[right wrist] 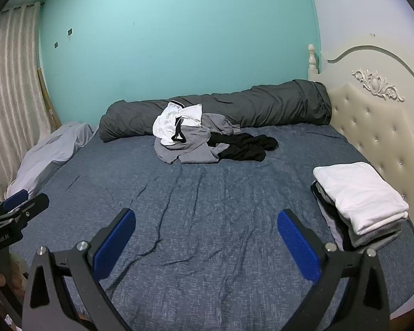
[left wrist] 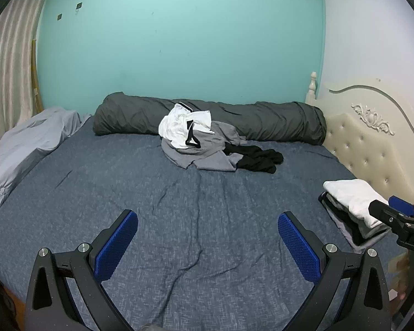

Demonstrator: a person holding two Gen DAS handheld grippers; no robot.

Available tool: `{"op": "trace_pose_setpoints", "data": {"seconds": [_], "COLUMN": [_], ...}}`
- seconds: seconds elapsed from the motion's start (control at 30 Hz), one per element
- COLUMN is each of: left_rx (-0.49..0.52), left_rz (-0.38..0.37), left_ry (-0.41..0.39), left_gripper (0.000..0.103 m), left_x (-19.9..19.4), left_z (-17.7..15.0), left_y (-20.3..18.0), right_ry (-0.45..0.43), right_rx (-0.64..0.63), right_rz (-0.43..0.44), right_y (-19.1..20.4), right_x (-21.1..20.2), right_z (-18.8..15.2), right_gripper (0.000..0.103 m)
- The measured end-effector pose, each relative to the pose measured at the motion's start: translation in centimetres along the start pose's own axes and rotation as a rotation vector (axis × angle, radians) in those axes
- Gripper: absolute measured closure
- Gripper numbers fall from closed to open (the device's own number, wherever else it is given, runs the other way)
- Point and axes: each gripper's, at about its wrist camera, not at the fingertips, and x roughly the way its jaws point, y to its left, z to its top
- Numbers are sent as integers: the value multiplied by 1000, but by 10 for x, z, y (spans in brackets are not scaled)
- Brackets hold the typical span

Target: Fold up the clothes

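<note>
A heap of unfolded clothes lies at the far middle of the bed: a white garment (left wrist: 183,127) (right wrist: 176,122) on top, a grey garment (left wrist: 204,155) (right wrist: 193,149) under it, a black garment (left wrist: 258,160) (right wrist: 244,146) to its right. A stack of folded clothes (left wrist: 350,207) (right wrist: 361,198) with a white piece on top sits at the bed's right edge. My left gripper (left wrist: 207,237) is open and empty above the near part of the bed. My right gripper (right wrist: 207,234) is open and empty too, next to the stack.
The bed has a blue sheet (left wrist: 179,207) (right wrist: 207,198). A rolled dark grey duvet (left wrist: 262,121) (right wrist: 248,104) lies along the teal wall. A light grey blanket (left wrist: 27,143) (right wrist: 49,151) is bunched at the left. A cream headboard (left wrist: 372,149) (right wrist: 372,127) bounds the right side.
</note>
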Motion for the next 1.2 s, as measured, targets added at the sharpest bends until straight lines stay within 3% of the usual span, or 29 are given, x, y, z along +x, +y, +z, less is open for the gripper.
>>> {"op": "trace_pose_setpoints", "data": {"seconds": [0.37,0.7,1.0,1.2], "left_rx": [0,-33,-95,-116], "left_rz": [4,44,84,125], "left_ry": [13,51,94,126], "left_gripper": [0,0,0,0], "left_x": [8,45,130,214], "left_z": [-3,-6,-9,-7], "left_y": [1,15,48,65], "right_ry": [7,53,95,107], "right_rx": [6,23,50,44], "right_rz": [-4,-10,43,42], "right_y": [-3,-12,-18,-26], "right_x": [4,33,110,200], "right_z": [-2,-7,-3,8], "right_gripper": [0,0,0,0]}}
